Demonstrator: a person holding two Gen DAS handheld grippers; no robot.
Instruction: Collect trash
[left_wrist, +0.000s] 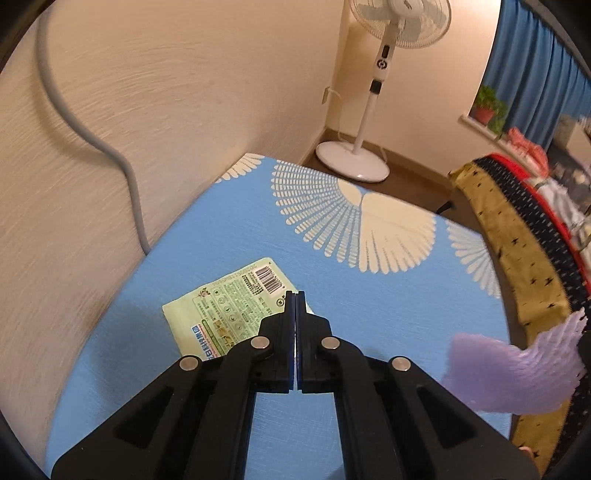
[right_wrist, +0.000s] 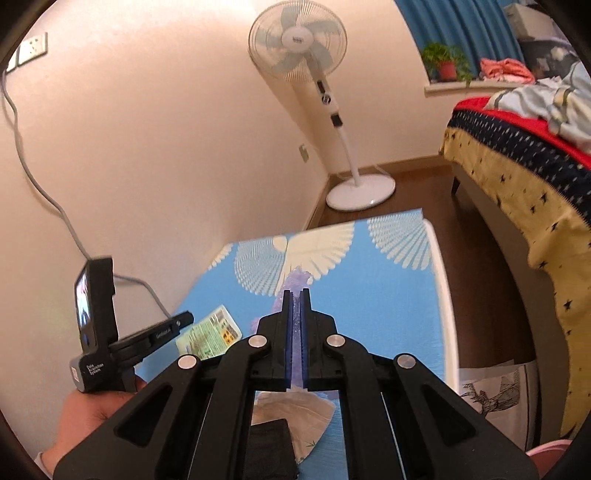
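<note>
A pale green printed packet (left_wrist: 221, 310) is at the left side of the blue patterned table (left_wrist: 369, 295). My left gripper (left_wrist: 296, 295) is shut on its near right corner, and a sliver of packet shows past the fingers. The right wrist view shows the same packet (right_wrist: 208, 334) at the tip of the left gripper (right_wrist: 184, 317), which a hand (right_wrist: 85, 413) holds. My right gripper (right_wrist: 296, 295) is shut on a crinkly purple wrapper (right_wrist: 295, 284) that sticks out beyond its tips. In the left wrist view that wrapper (left_wrist: 517, 369) hangs at the right, above the table's edge.
A beige bag (right_wrist: 299, 413) and a black item (right_wrist: 269, 443) lie on the table under the right gripper. A grey cable (left_wrist: 133, 192) runs down the wall. A standing fan (right_wrist: 354, 192), a bed (right_wrist: 517, 166) and a white printed bag (right_wrist: 491, 391) stand on the floor.
</note>
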